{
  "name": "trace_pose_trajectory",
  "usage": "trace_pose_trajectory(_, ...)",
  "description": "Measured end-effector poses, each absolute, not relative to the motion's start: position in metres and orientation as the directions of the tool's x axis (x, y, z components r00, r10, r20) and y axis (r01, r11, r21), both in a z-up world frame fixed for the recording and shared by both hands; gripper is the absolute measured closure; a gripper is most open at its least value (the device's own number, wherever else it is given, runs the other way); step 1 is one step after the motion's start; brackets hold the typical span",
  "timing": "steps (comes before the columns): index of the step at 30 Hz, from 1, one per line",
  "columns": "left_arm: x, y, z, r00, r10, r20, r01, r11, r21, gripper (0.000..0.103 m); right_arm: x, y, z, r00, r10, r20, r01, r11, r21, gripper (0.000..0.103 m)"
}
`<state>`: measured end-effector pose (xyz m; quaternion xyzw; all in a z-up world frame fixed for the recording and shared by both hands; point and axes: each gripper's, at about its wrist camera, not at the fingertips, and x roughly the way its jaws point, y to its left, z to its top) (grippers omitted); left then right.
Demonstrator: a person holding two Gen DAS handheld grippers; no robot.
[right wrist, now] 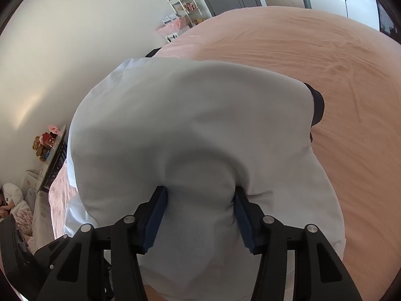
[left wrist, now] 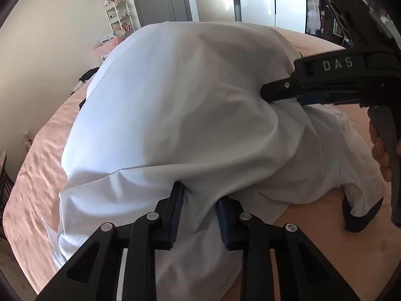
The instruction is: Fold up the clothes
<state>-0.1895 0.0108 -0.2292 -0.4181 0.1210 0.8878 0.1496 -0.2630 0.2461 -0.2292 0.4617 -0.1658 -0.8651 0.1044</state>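
White shirt (left wrist: 175, 100) bunched between both pinching claws, left (left wrist: 198, 215) and right (right wrist: 200, 215).

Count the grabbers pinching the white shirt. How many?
2. The left gripper pinches the white shirt at its near edge; the right gripper squeezes a bunched fold further right.

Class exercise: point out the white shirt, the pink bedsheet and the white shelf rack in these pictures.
white shirt (left wrist: 175, 105): left wrist view, on the broad smooth back panel.
pink bedsheet (right wrist: 338, 75): right wrist view, on bare wrinkled fabric right of the shirt.
white shelf rack (left wrist: 120, 18): left wrist view, on its middle shelves by the wall.
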Motion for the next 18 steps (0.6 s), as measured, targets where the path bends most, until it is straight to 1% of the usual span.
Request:
trace_pose_trajectory(2,-0.192,0.008,-0.224,-0.615,0.184,-0.766,-0.355,-0.933,0.061,0.095,-0.262,0.248,-0.23,-0.562,-0.324,-0.761,0.02,-0.925,0.38,0.073)
trace_pose_trajectory(3,-0.192,0.008,-0.222,-0.62,0.187,-0.762,-0.35,-0.935,0.055,0.097,-0.26,0.25,-0.228,-0.567,-0.32,-0.759,0.015,-0.925,0.379,0.079)
trace_pose_trajectory(4,-0.193,0.007,-0.22,-0.625,0.19,-0.757,-0.345,-0.937,0.05,0.098,-0.259,0.252,-0.227,-0.573,-0.317,-0.756,0.011,-0.925,0.379,0.093)
trace_pose_trajectory(7,-0.189,0.008,-0.213,-0.644,0.192,-0.741,-0.348,-0.936,0.06,0.1,-0.257,0.254,-0.219,-0.588,-0.328,-0.74,0.01,-0.917,0.399,0.096)
trace_pose_trajectory(12,-0.181,0.003,-0.185,-0.669,0.244,-0.702,-0.351,-0.936,0.009,0.1,-0.25,0.25,-0.203,-0.613,-0.352,-0.708,0.022,-0.903,0.43,0.097)
trace_pose_trajectory(16,-0.175,0.008,-0.154,-0.686,0.298,-0.663,-0.364,-0.931,-0.042,0.1,-0.244,0.248,-0.182,-0.641,-0.378,-0.668,0.055,-0.891,0.451,0.098)
trace_pose_trajectory(18,-0.172,0.013,-0.133,-0.702,0.318,-0.638,-0.379,-0.925,-0.045,0.1,-0.237,0.25,-0.169,-0.662,-0.382,-0.645,0.065,-0.886,0.459,0.098)
